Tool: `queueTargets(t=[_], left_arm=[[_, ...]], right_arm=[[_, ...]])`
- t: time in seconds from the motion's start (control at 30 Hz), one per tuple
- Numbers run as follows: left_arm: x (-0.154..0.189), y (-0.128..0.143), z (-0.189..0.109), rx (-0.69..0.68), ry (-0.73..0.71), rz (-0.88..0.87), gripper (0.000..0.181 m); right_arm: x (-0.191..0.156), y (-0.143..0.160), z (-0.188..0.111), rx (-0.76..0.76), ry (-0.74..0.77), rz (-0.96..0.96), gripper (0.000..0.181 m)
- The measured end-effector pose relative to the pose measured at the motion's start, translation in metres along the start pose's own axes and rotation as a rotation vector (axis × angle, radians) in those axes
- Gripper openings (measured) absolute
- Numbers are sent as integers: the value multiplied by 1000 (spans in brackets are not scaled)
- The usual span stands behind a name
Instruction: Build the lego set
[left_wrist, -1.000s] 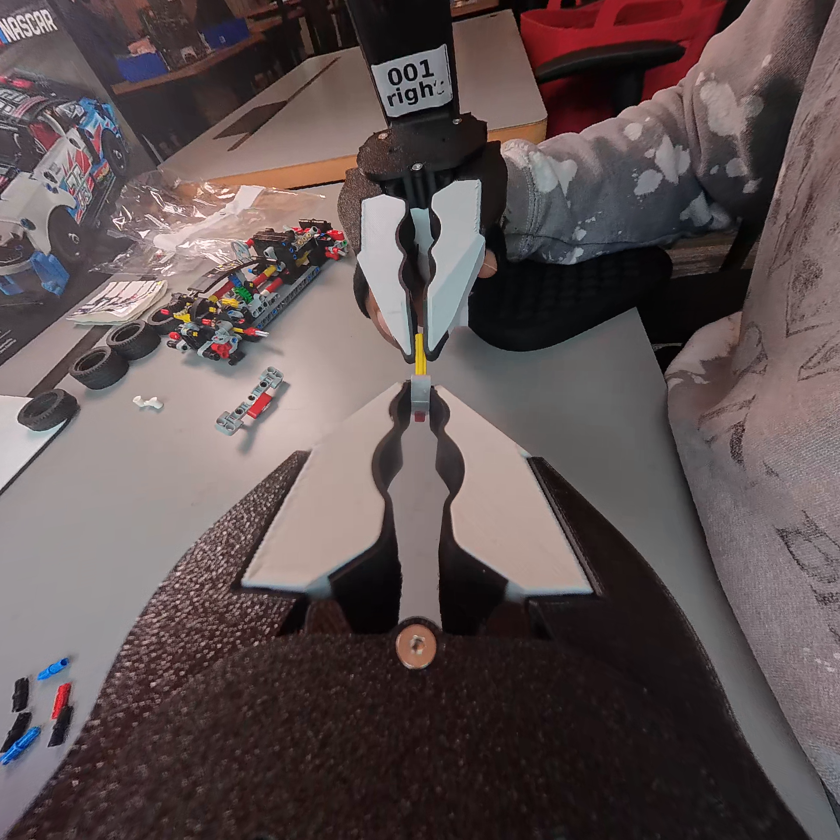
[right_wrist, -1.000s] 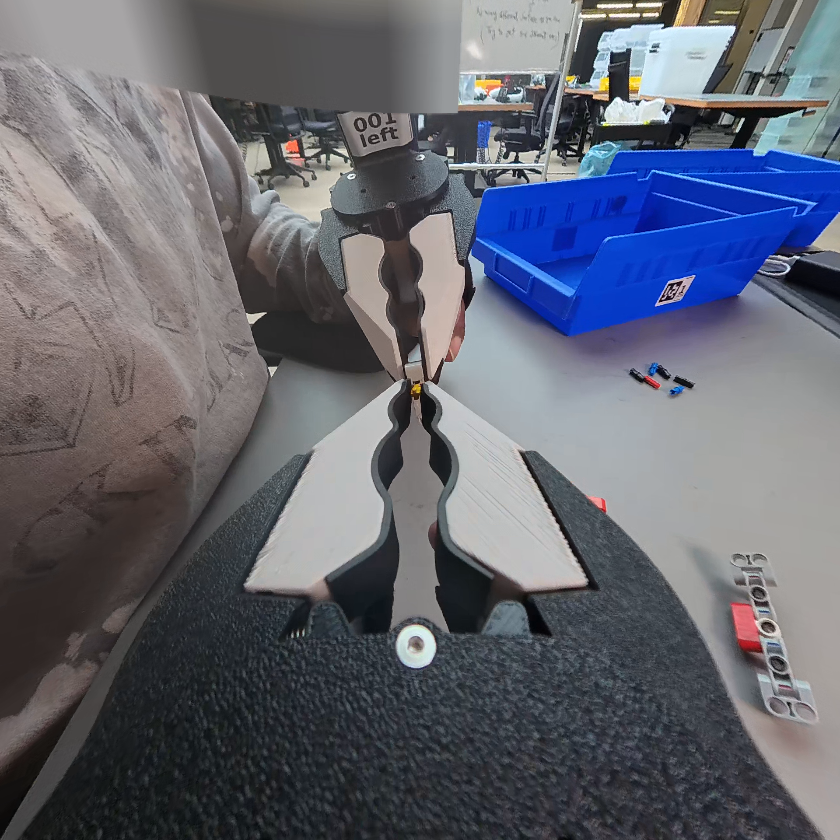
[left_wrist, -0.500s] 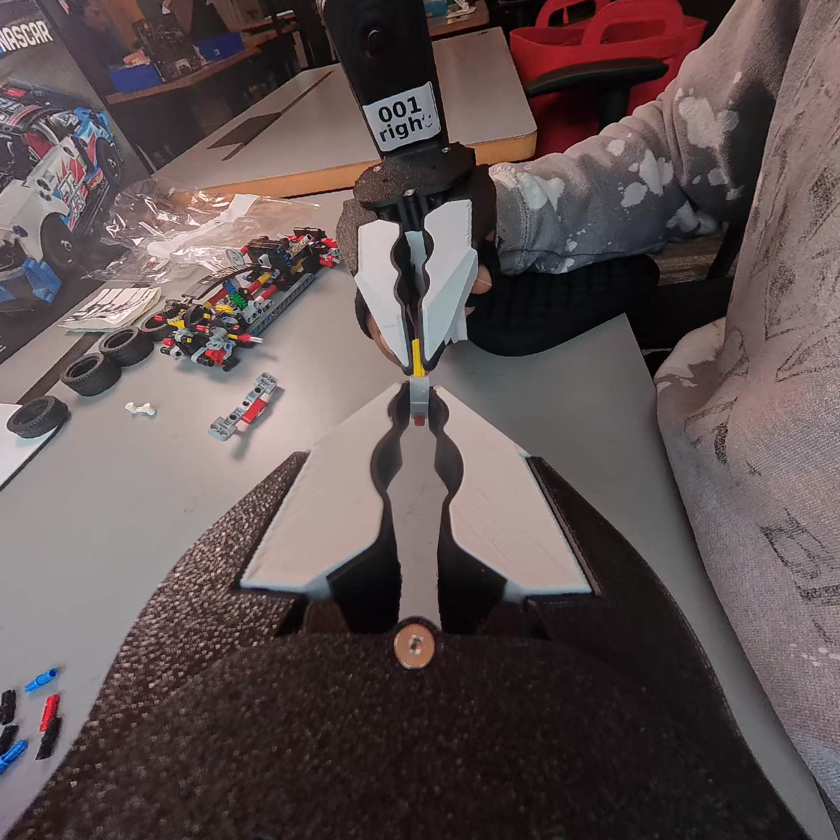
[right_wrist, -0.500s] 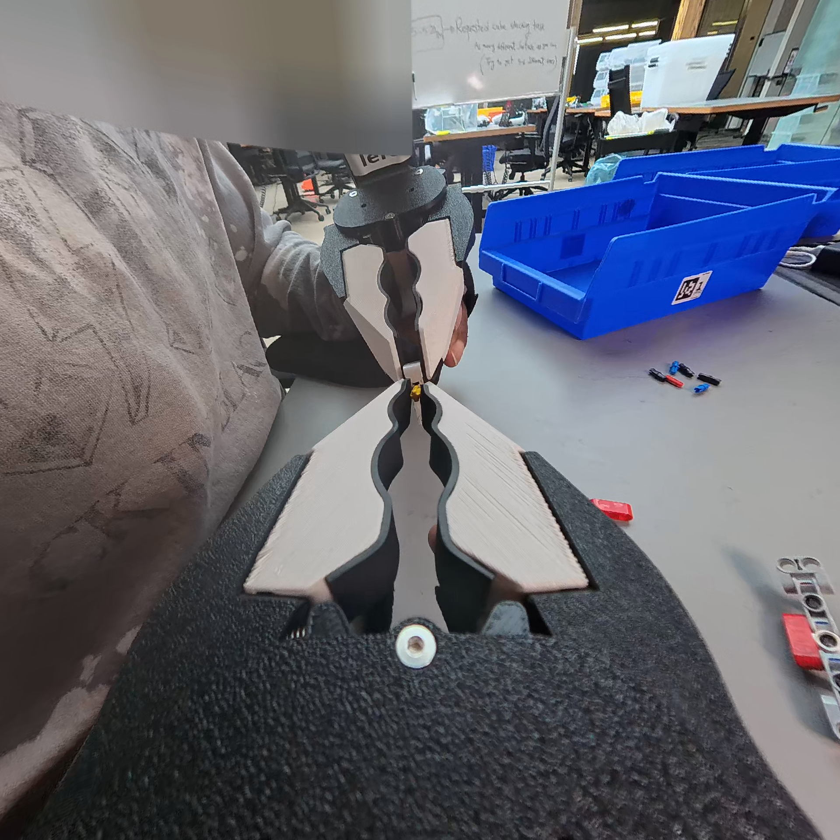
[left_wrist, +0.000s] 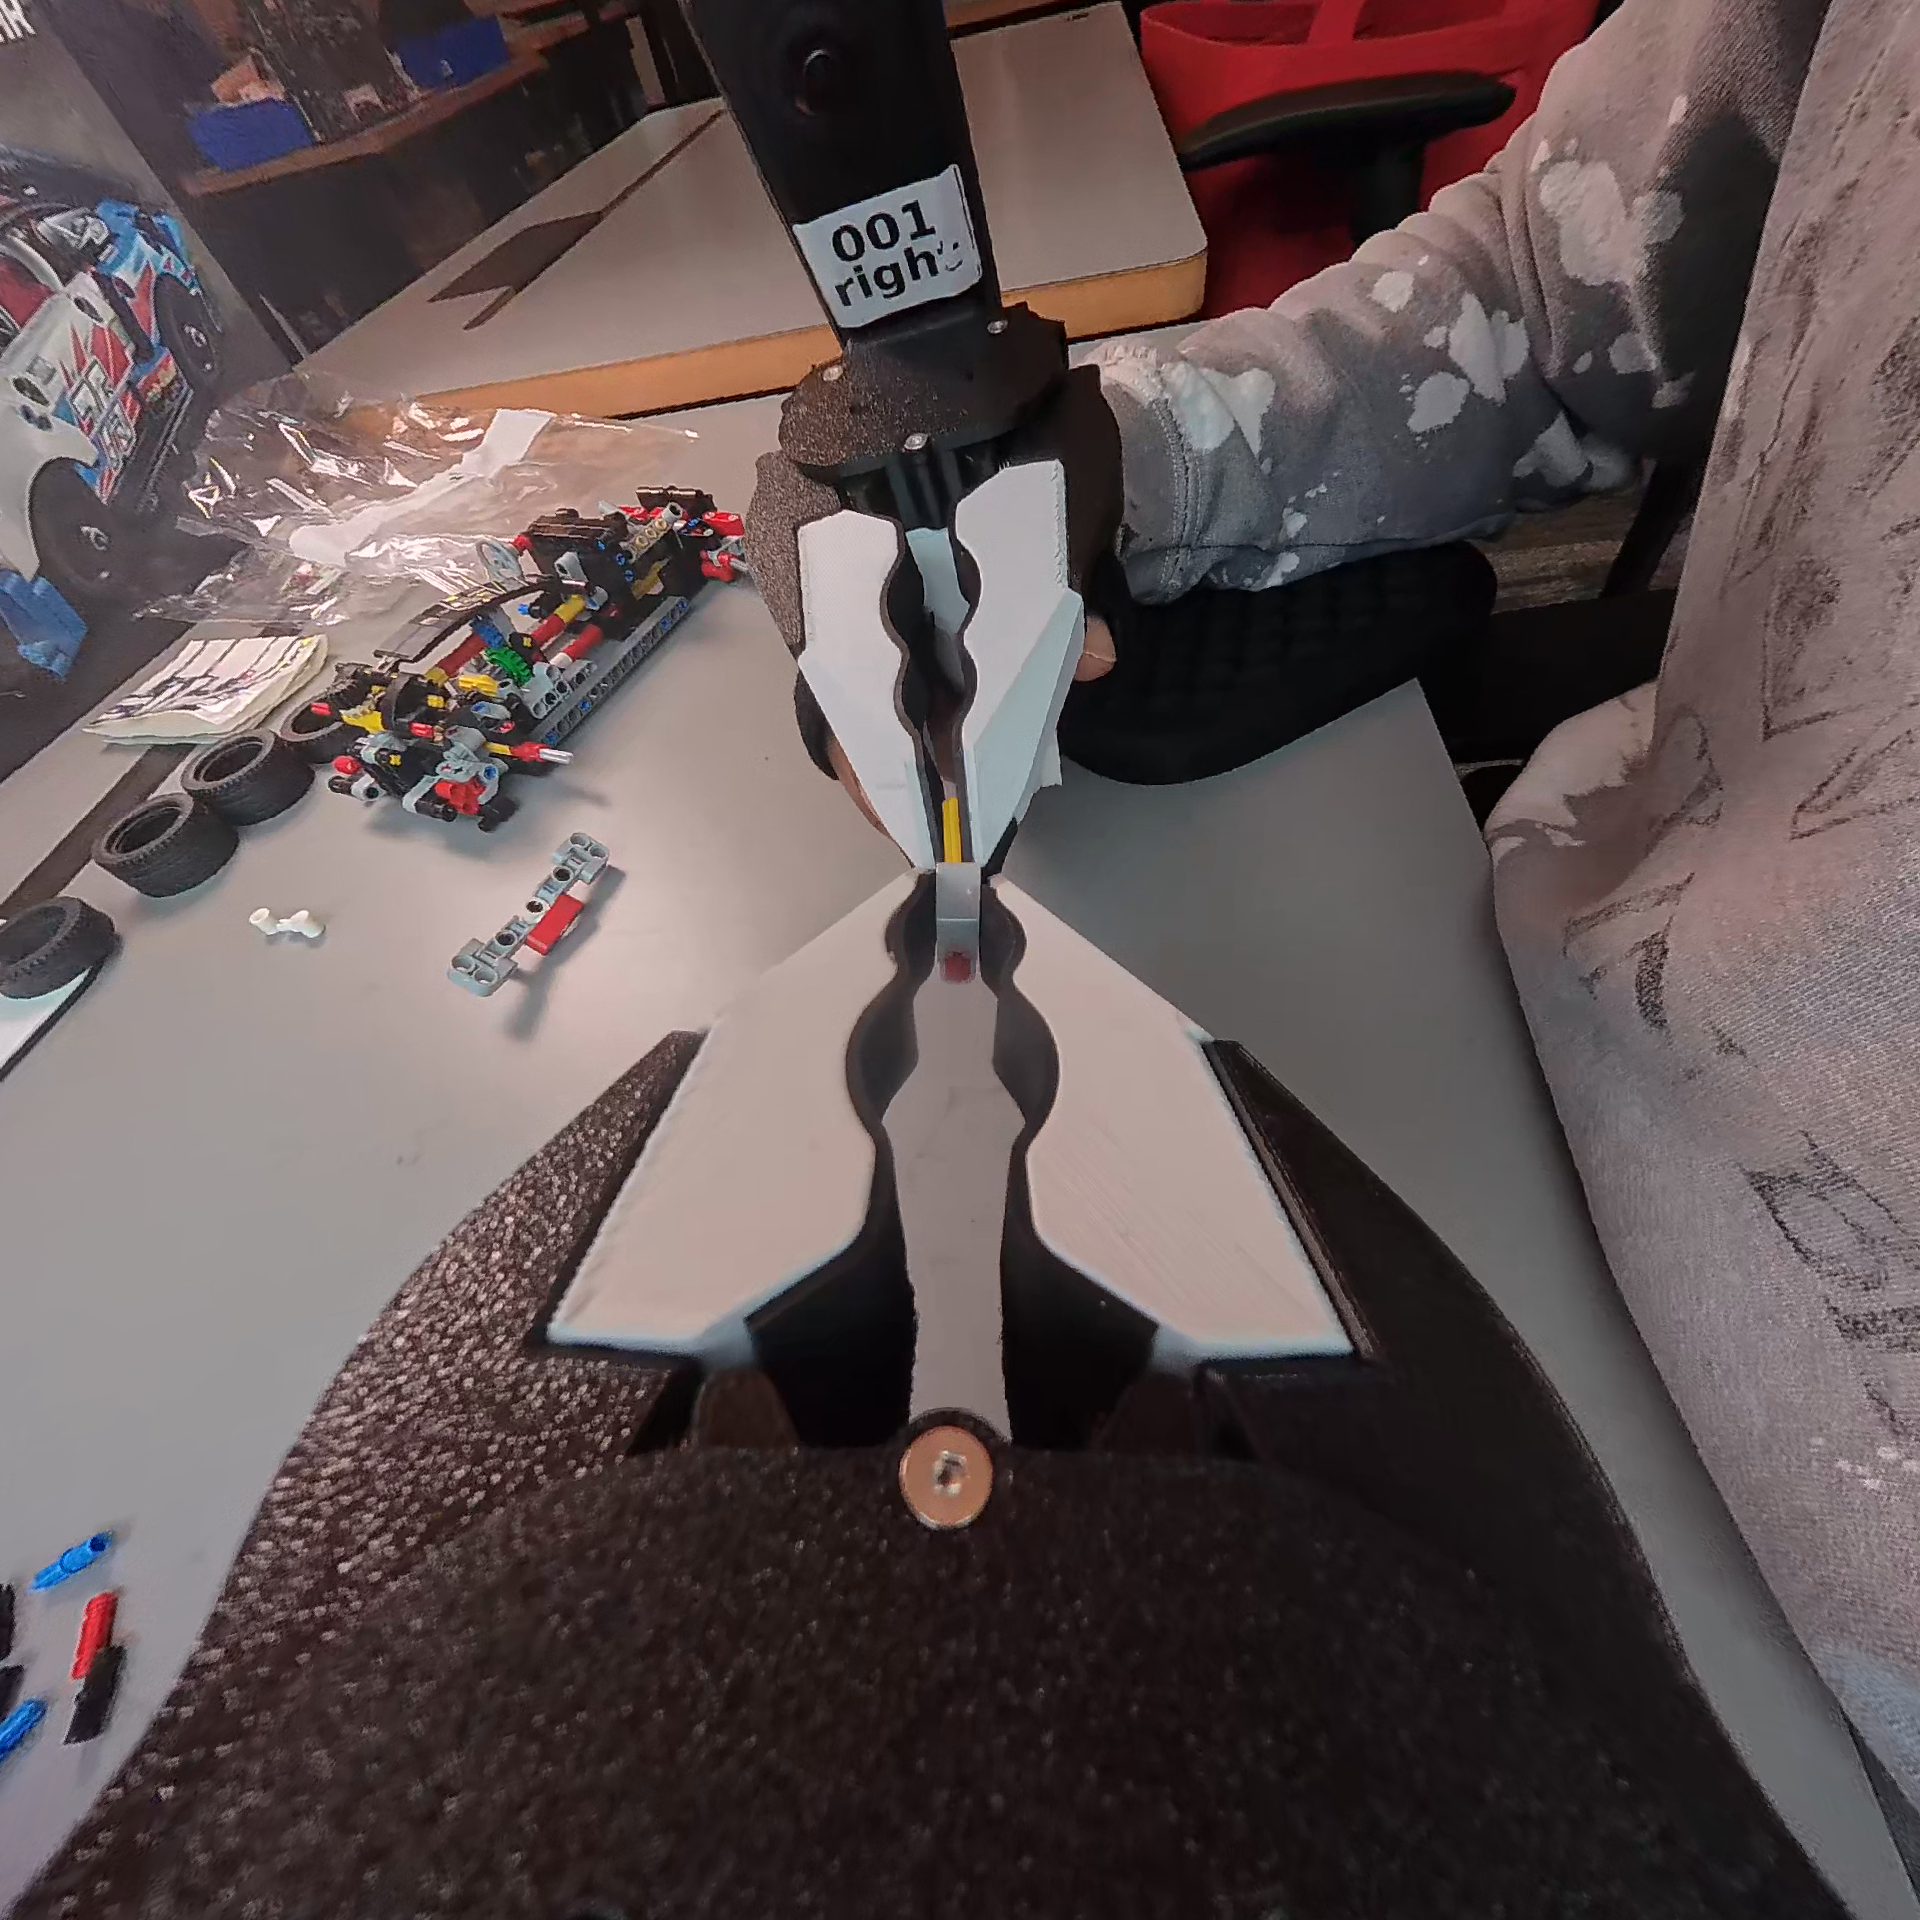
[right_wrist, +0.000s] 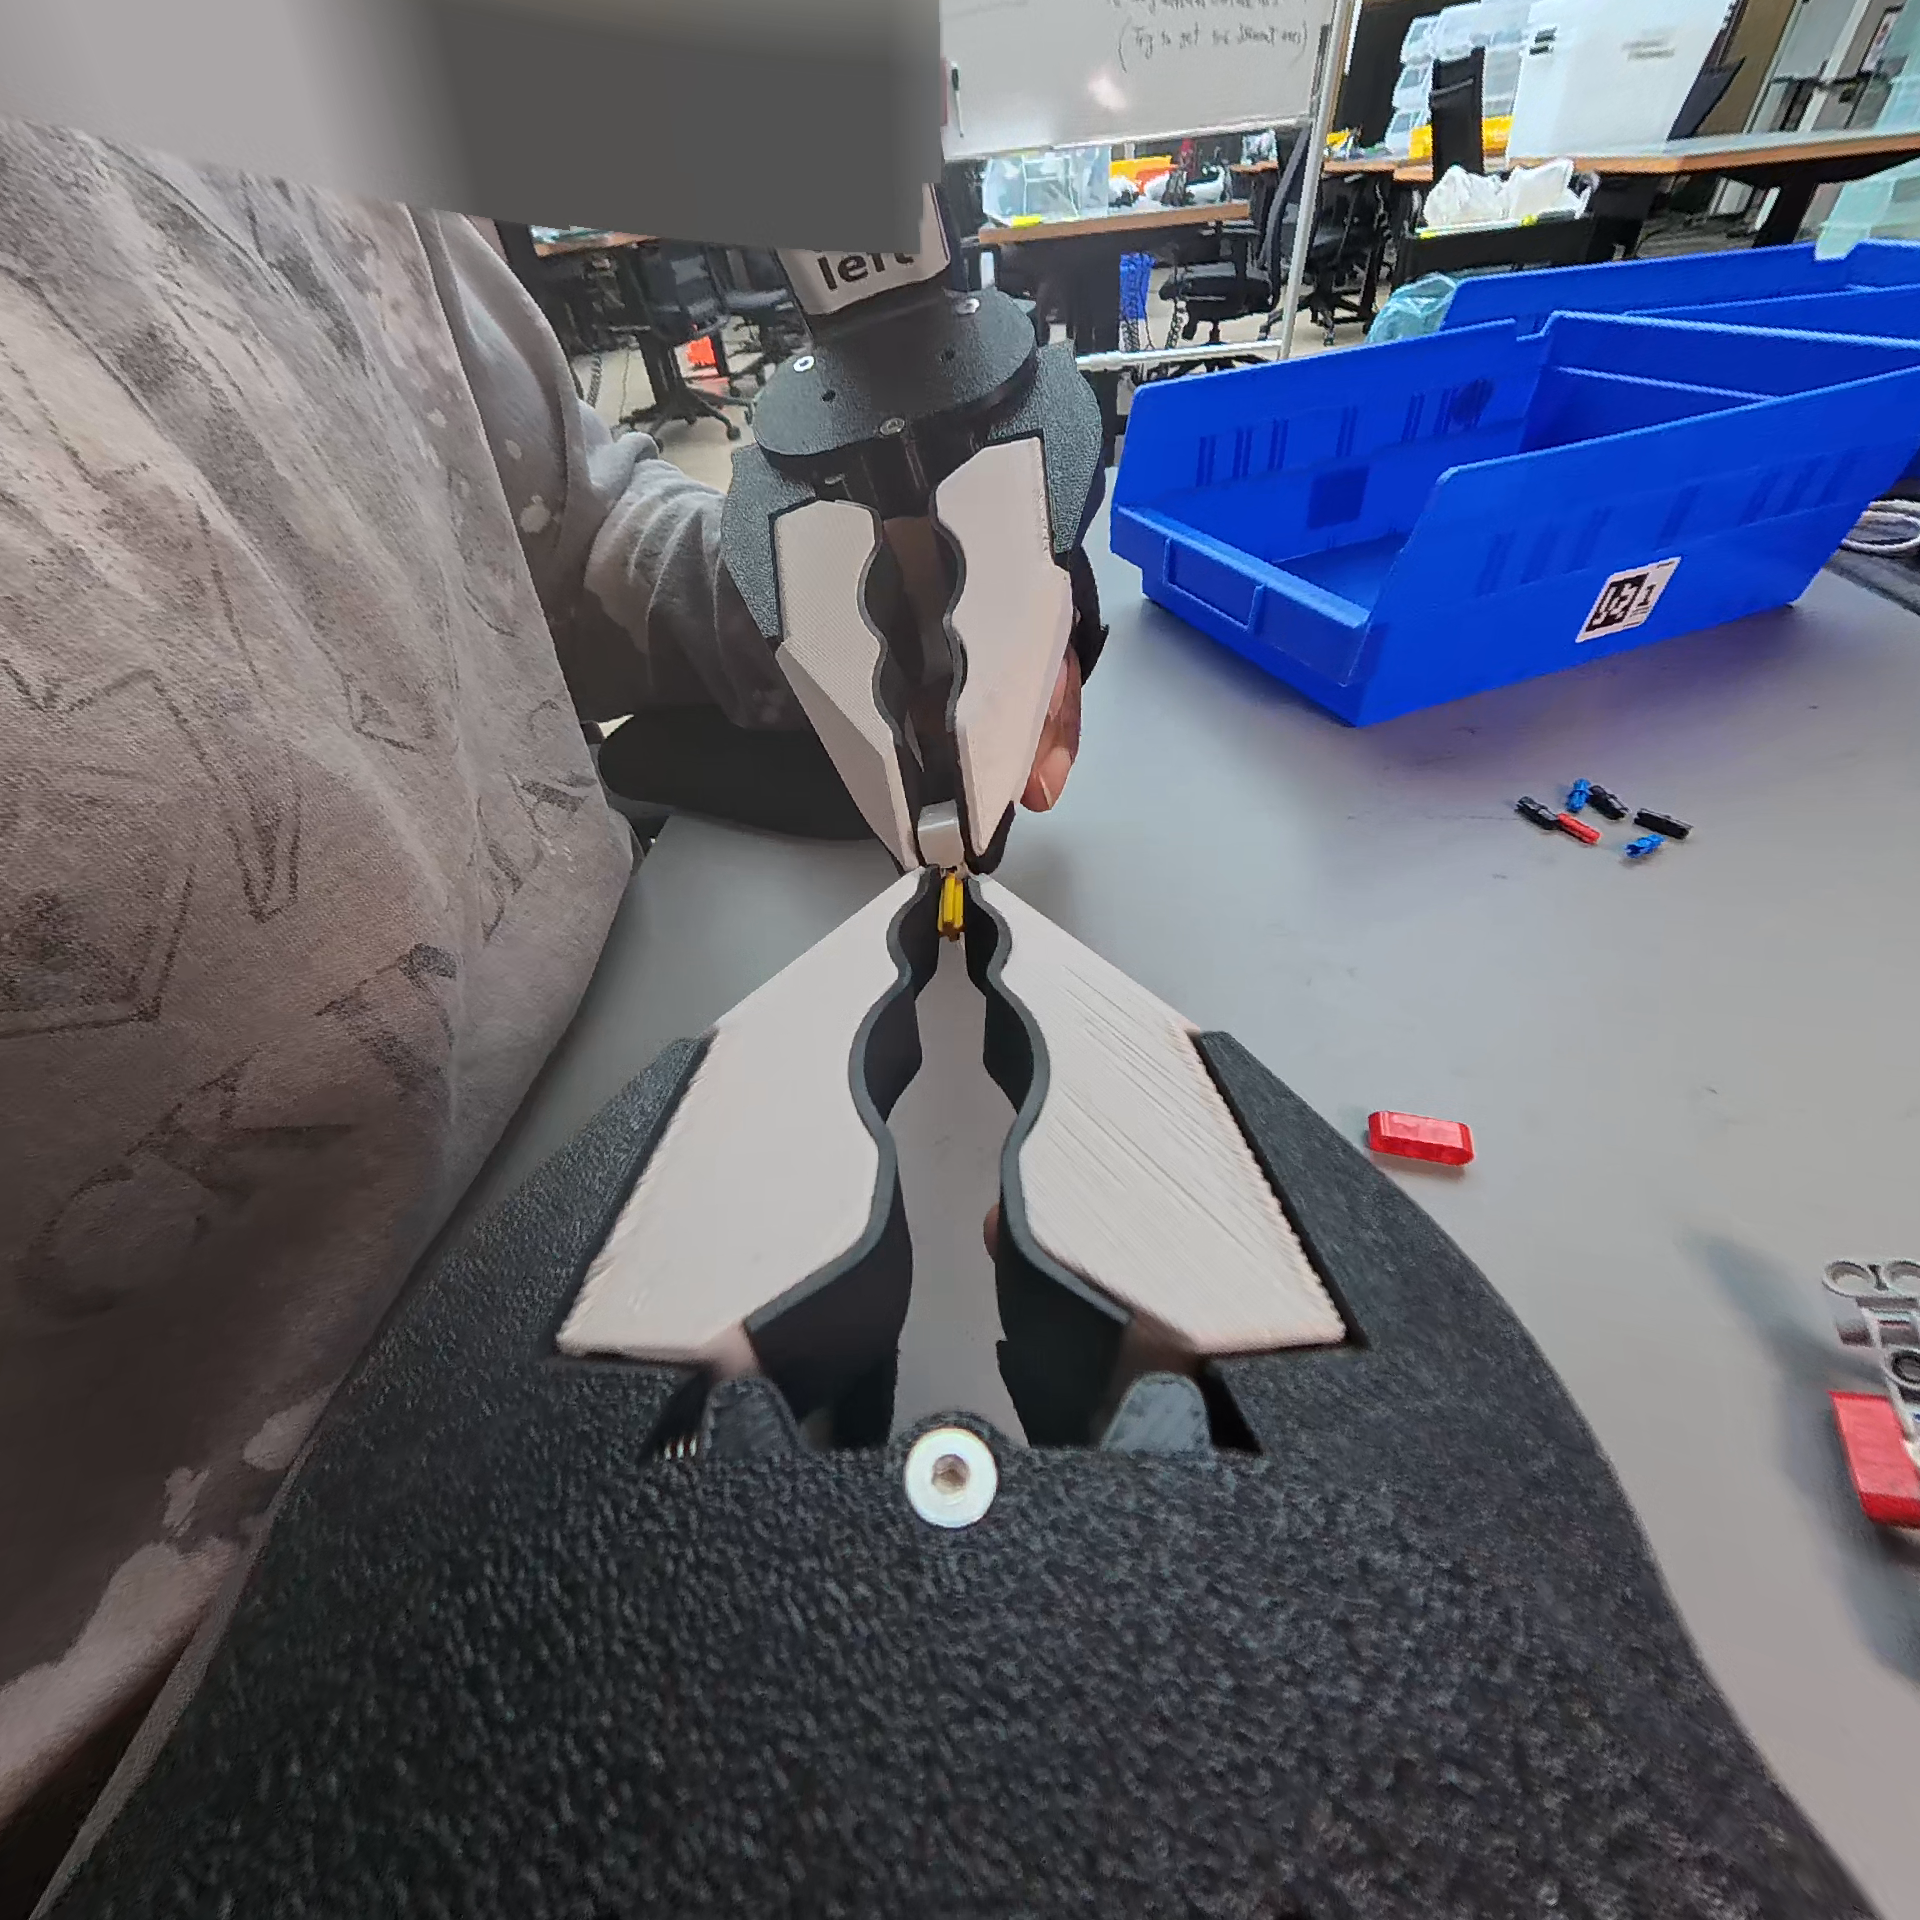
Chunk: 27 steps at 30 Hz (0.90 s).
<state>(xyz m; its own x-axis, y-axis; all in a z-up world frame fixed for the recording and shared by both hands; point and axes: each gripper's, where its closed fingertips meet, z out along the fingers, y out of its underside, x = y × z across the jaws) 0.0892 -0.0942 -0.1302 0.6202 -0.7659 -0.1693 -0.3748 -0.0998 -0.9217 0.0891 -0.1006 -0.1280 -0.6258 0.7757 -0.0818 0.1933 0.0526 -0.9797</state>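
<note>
My left gripper (left_wrist: 956, 902) is shut on a small grey connector (left_wrist: 957, 914) with a red end, held above the grey table (left_wrist: 312, 1143). My right gripper (right_wrist: 945, 896) is shut on a thin yellow axle (right_wrist: 948, 906). The two grippers face each other tip to tip, nearly touching. The axle (left_wrist: 949, 826) runs from the right gripper's fingertips (left_wrist: 992, 790) into the connector. The connector also shows in the right wrist view (right_wrist: 939, 831), between the left gripper's fingers (right_wrist: 997, 665). The partly built car chassis (left_wrist: 540, 665) lies on the table to the left.
Several black tyres (left_wrist: 166, 842), a grey beam with a red piece (left_wrist: 535, 925), a white pin (left_wrist: 286, 923) and plastic bags (left_wrist: 364, 488) lie left. Loose pins (left_wrist: 88, 1652) lie near left. A blue bin (right_wrist: 1507, 520), a red piece (right_wrist: 1418, 1138) and pins (right_wrist: 1600, 816) are at the right. The tips of both grippers are at nearly the same place. The red piece (right_wrist: 1418, 1138) is about equally far from each gripper, around 12 centimetres.
The two grippers have come closer together. The stretch of bare yellow axle between the right gripper's tips and the grey connector has shortened. Both stay shut.
</note>
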Motion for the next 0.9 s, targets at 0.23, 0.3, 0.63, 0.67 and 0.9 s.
queueTargets(t=[0.23, 0.3, 0.63, 0.67, 0.9], left_arm=[[-11, 3, -4, -32, -51, 15, 6], [-11, 4, -5, -31, -46, 8, 6], [-6, 2, 0, -18, -25, 3, 6], [-5, 1, 0, -10, -18, -5, 6], [-1, 8, 2, -27, 23, -78, 12]], right_arm=[[11, -8, -8, -46, 80, -90, 11], [11, -8, -14, -54, 81, -101, 14], [8, 0, -7, -105, 86, -147, 2], [7, -1, -8, -104, 80, -147, 2], [8, -3, -8, -96, 75, -143, 2]])
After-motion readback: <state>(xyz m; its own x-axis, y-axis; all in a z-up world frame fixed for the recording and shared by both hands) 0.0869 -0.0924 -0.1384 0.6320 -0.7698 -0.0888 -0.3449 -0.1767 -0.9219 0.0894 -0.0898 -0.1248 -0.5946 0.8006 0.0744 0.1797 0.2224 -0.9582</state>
